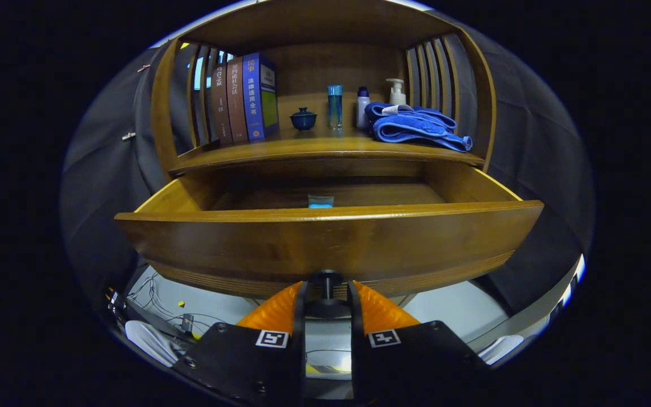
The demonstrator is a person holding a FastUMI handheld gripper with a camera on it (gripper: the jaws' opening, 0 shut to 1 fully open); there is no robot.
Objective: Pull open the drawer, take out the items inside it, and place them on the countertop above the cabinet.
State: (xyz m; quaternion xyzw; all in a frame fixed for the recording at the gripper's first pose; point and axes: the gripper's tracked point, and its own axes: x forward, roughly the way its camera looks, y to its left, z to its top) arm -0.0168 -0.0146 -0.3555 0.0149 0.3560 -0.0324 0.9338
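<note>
The wooden drawer (325, 237) stands pulled out of the cabinet toward me. Its dark round knob (326, 278) sits between my two fingers, and my gripper (326, 294) is shut on it. Inside the drawer, just behind the front panel's top edge, the top of a small light-blue item (321, 201) peeks out; the rest of it is hidden by the panel. Above the drawer runs the wooden countertop (303, 150).
On the countertop stand three books (244, 99) at the left, a small dark-blue lidded cup (303, 118), a clear blue bottle (334, 106), a white bottle (363, 107), a pump bottle (396, 91) and a folded blue towel (416, 127). Cables lie on the floor below.
</note>
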